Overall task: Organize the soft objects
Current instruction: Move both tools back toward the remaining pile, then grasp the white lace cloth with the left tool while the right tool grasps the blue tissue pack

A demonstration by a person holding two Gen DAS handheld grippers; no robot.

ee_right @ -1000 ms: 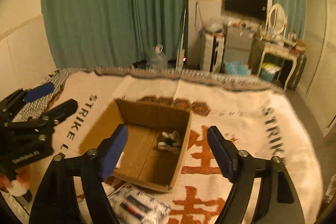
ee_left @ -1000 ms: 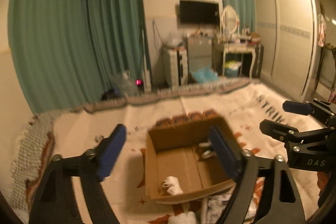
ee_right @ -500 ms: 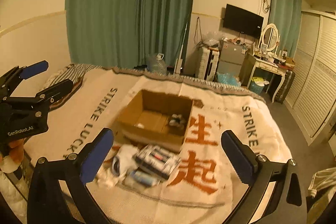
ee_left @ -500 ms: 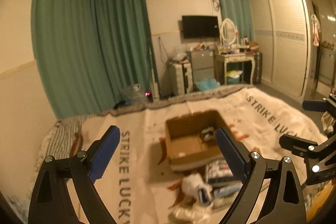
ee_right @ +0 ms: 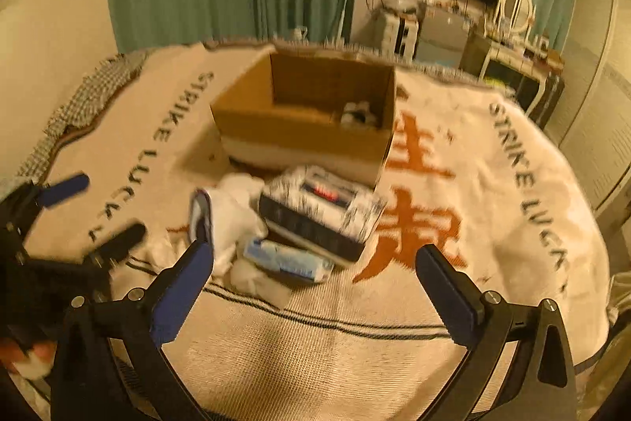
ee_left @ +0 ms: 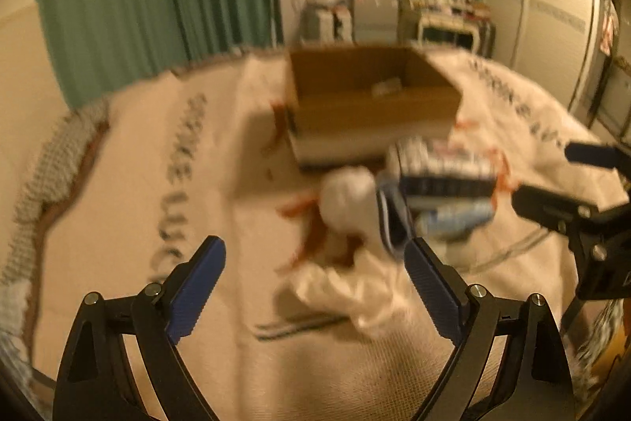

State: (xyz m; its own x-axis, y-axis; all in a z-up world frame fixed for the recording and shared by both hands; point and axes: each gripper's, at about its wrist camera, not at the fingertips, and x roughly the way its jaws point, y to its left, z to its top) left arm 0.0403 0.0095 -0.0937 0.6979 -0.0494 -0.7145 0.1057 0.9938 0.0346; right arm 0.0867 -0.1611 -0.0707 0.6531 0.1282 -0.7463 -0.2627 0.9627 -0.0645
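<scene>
Both tools hang above the bed with nothing between their blue pads: the left gripper [ee_left: 314, 277] is spread wide over the loose pile, and the right gripper [ee_right: 314, 281] is just as wide, aimed at the same heap. The open brown cardboard box [ee_right: 303, 139] sits on the cream blanket printed with black and orange lettering [ee_right: 493, 208], at 12 o'clock from the right gripper, and already holds 1 small white-and-dark bundle [ee_right: 357, 113] in its far right corner.

Just in front of the box lies what remains: a rolled white sock with a blue cuff [ee_right: 221, 212] at 11 o'clock from the right gripper, a dark-and-white patterned folded bundle [ee_right: 319, 212] at 12 o'clock, a pale blue wrapped packet [ee_right: 286, 261] touching its near edge, and crumpled white cloth [ee_left: 347, 292] nearest the left gripper.

This looks like the reach for the next item. The next move calls for lowering 1 gripper onto a single piece, probably the sock or the white cloth, and pinching only that, without dragging its neighbours, before carrying it to the box.
</scene>
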